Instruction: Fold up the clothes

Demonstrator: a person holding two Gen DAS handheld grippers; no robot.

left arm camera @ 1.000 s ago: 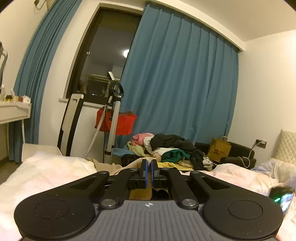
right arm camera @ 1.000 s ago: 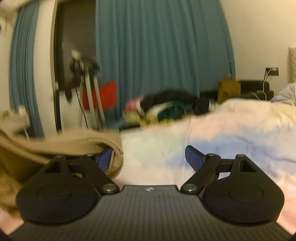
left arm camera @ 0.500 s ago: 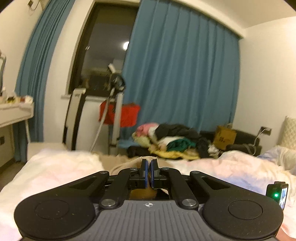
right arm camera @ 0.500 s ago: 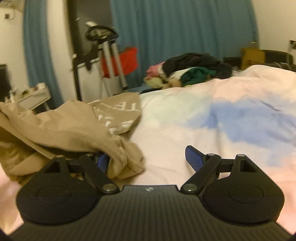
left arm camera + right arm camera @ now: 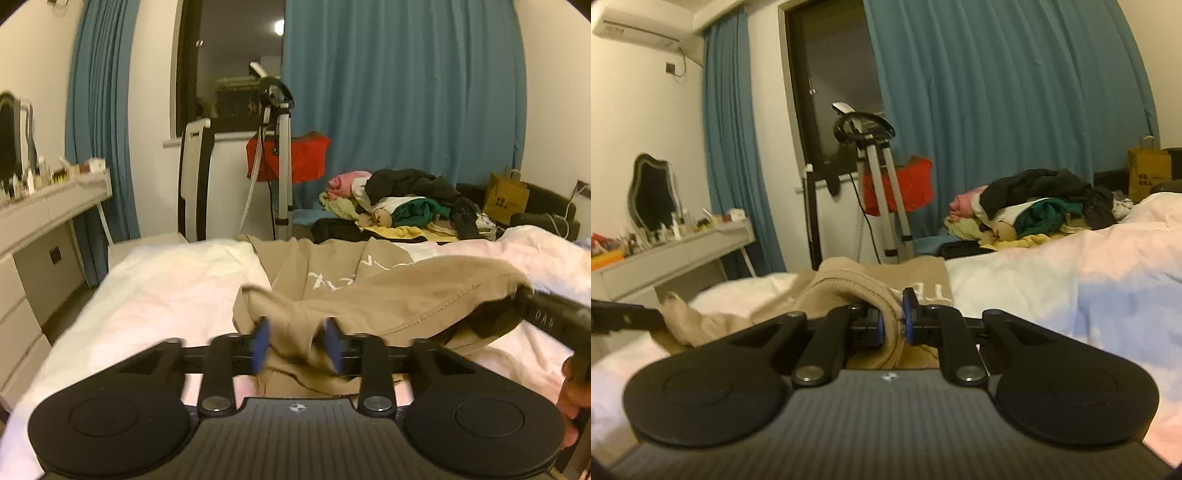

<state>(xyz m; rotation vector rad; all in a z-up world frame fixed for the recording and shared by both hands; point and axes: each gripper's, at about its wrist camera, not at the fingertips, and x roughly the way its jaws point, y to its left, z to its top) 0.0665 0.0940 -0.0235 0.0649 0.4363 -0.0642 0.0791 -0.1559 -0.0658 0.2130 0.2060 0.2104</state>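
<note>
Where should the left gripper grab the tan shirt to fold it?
Probably the bunched near edge of the tan shirt, coming in low over the bed. The left gripper is opening with that fold between its pads; the right gripper already pinches the ribbed hem.

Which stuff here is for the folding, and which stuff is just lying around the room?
For the folding:
- tan sweatshirt
- bed it lies on
- left gripper, opening, cloth between its jaws
- right gripper, clamped on the cuff

Just lying about:
- clothes pile
- red cloth
- paper bag
- dressing table
</note>
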